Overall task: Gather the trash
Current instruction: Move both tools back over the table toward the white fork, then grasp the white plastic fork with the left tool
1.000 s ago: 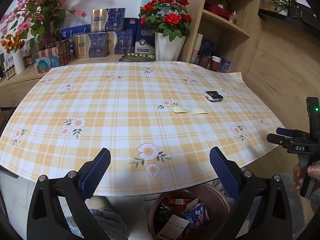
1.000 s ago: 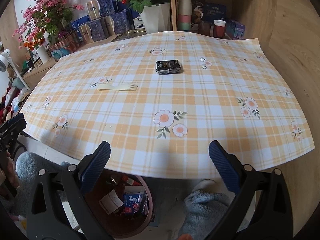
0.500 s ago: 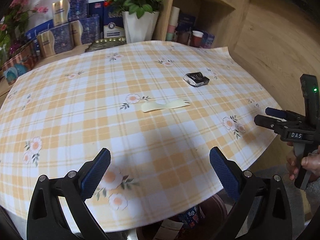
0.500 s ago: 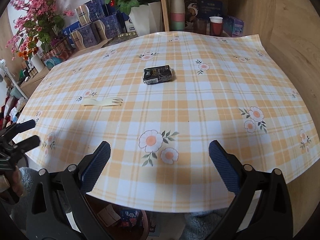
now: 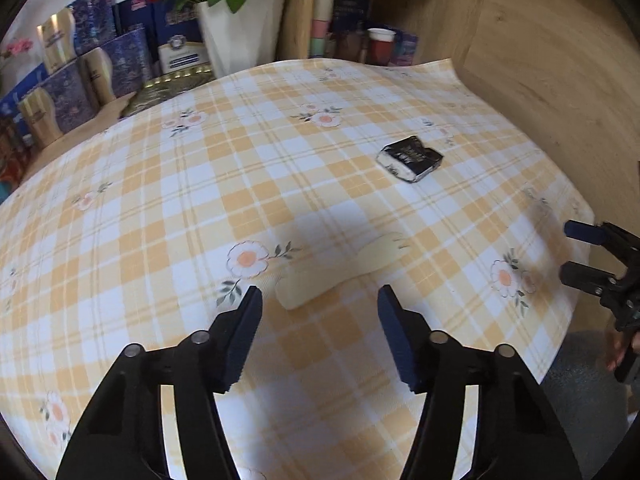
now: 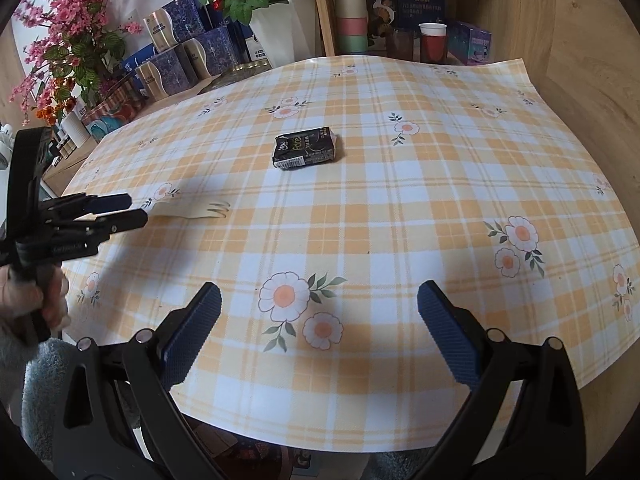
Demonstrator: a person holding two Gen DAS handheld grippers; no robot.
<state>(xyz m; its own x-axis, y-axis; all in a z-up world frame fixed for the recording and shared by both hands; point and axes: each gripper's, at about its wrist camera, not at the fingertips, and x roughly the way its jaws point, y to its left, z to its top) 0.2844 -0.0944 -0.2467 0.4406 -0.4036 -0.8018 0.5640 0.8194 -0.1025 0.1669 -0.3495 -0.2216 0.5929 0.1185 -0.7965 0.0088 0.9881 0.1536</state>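
Observation:
A pale yellow disposable fork [image 5: 340,272] lies flat on the plaid tablecloth [image 5: 160,208], just beyond my left gripper [image 5: 320,300], which is open and empty with its jaws either side of the fork's handle end. The fork also shows in the right wrist view [image 6: 196,212]. A black crumpled carton [image 6: 306,148] lies near the table's middle, also in the left wrist view [image 5: 412,156]. My right gripper [image 6: 318,300] is open and empty above the near table edge, well short of the carton.
Flower pots [image 6: 284,28], blue and gold boxes [image 6: 180,56] and a wooden shelf with cups [image 6: 432,42] stand behind the table. A brown bin with trash [image 6: 256,456] shows below the table's near edge. A wooden wall [image 6: 580,60] is at right.
My left gripper has moved forward and down over the table to the fork, its jaws narrower. My right gripper has moved forward over the table edge toward the carton.

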